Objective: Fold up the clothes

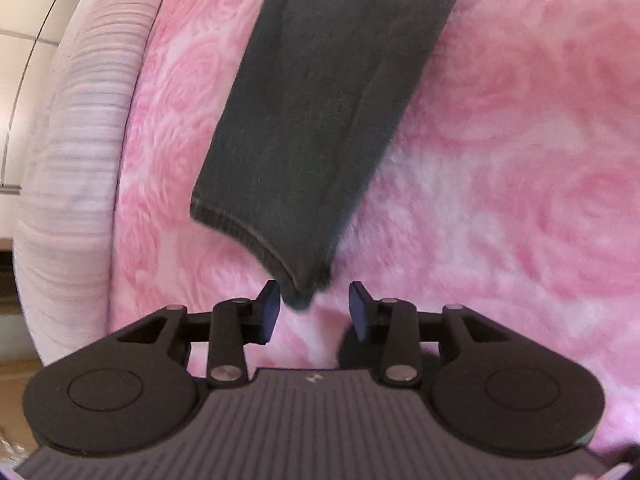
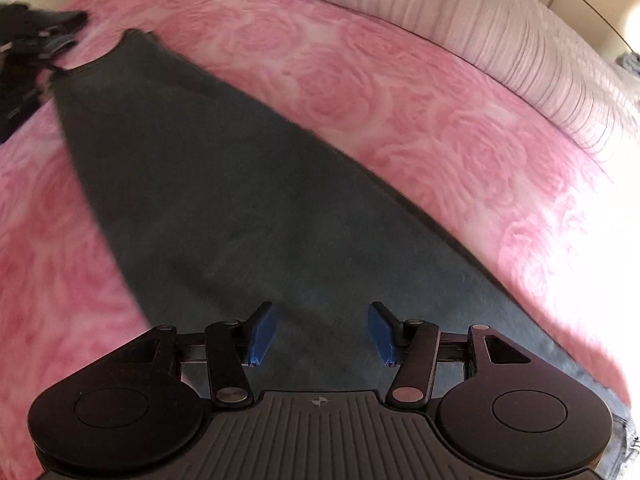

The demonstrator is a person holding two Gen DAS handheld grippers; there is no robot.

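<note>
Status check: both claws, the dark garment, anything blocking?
Left claw open, garment corner between pads, unpinched. Right claw open over garment, empty. Garment flat on pink blanket. Nothing blocking.

a pink rose-patterned blanket (image 1: 500, 128) beside a pale ribbed cushion (image 1: 76, 152), cream tiled surface (image 1: 24, 40) beyond

The left tool (image 1: 314, 310) was matte black plastic, with two round discs at the sides of its body, each bearing a raised circular ring. Between them lay a ribbed grey plate with a small pale emblem at its top edge. Black link arms, pinned with silver rivets, ran up to dark navy-blue pads (image 1: 269, 312). The right tool (image 2: 322, 334) had the same build: black discs, ribbed plate with a cross-shaped mark, silver and copper-toned rivets, and brighter blue pads (image 2: 262, 334) on black levers.
</note>
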